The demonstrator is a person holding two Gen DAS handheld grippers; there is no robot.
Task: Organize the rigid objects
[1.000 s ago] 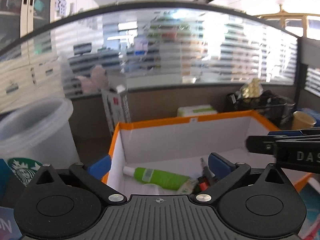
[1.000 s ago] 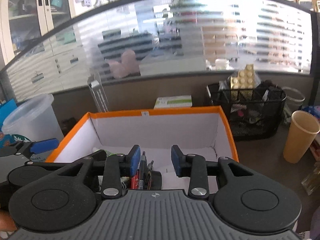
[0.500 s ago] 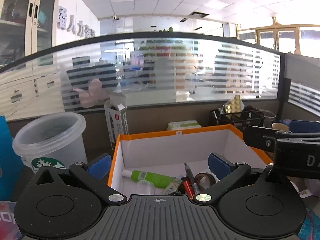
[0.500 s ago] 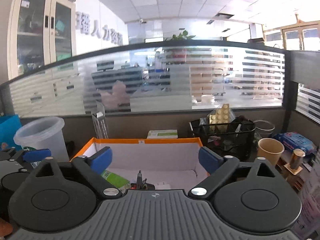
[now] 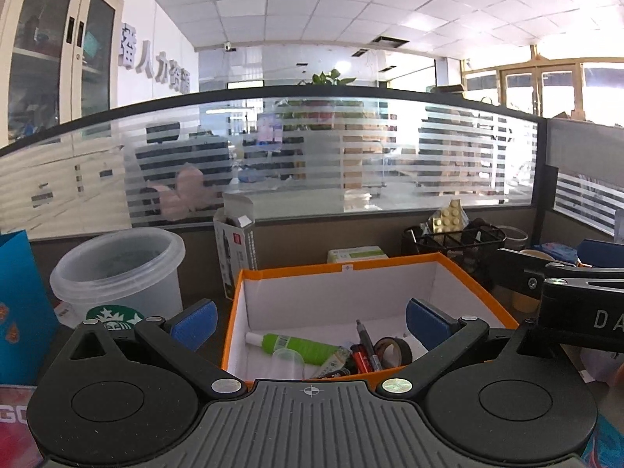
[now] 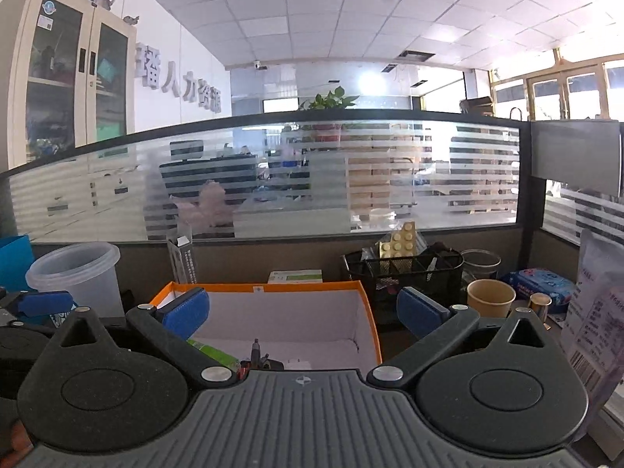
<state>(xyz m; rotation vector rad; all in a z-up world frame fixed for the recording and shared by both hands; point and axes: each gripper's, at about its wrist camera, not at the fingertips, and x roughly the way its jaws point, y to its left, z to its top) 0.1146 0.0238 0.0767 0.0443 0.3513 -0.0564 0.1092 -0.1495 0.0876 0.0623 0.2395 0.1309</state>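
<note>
My right gripper (image 6: 302, 312) gapes fully wide, nothing between its pads; my left gripper (image 5: 310, 321) spreads just as empty. Both hover at the near edge of the orange box (image 5: 351, 269), where the green tube (image 5: 300, 345), marker (image 5: 366, 345) and tape roll (image 5: 394, 349) lie (partly hidden behind my housing).
</note>
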